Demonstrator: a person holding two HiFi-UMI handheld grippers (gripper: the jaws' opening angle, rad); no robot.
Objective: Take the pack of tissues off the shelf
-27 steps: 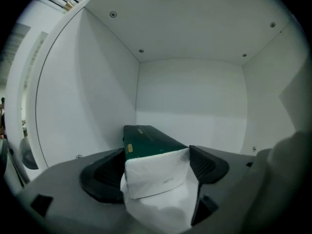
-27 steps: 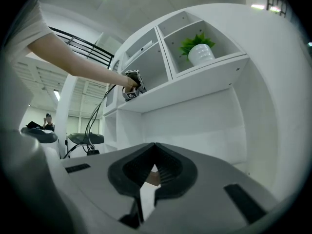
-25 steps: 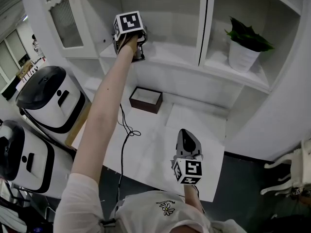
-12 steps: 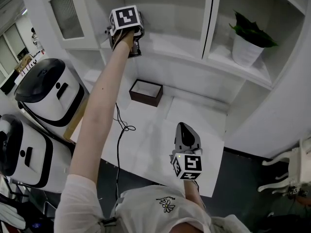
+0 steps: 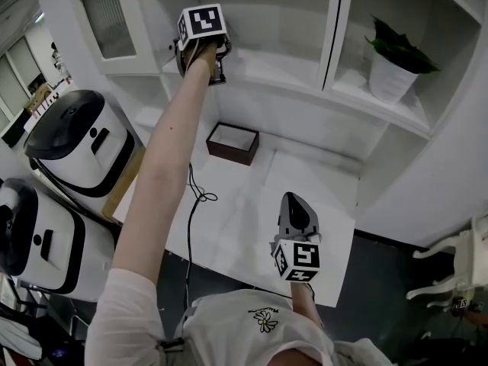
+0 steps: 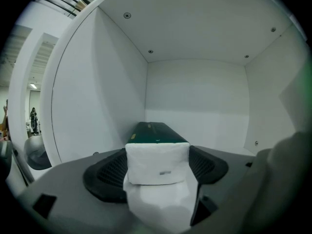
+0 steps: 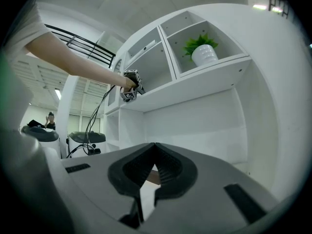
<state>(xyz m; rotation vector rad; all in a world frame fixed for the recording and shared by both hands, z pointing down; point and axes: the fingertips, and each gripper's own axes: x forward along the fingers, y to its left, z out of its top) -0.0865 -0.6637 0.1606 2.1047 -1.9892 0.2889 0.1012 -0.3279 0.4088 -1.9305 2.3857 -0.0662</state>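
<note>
White tissue pack (image 6: 157, 167) clamped in left gripper (image 5: 216, 70), arm (image 5: 164, 166) outstretched upward; right gripper (image 5: 292, 204) closed, held low.

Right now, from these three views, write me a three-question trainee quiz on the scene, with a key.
1. Multiple choice: what is clamped in the left gripper?
A) a flower pot
B) a pack of tissues
C) a brown box
2. True or false: the potted plant stands in the shelf compartment to the right of the one the left gripper reaches into.
3. Fill in: the right gripper, low over the table, has its jaws ___ and holds nothing.
Key: 1 B; 2 true; 3 shut.
</note>
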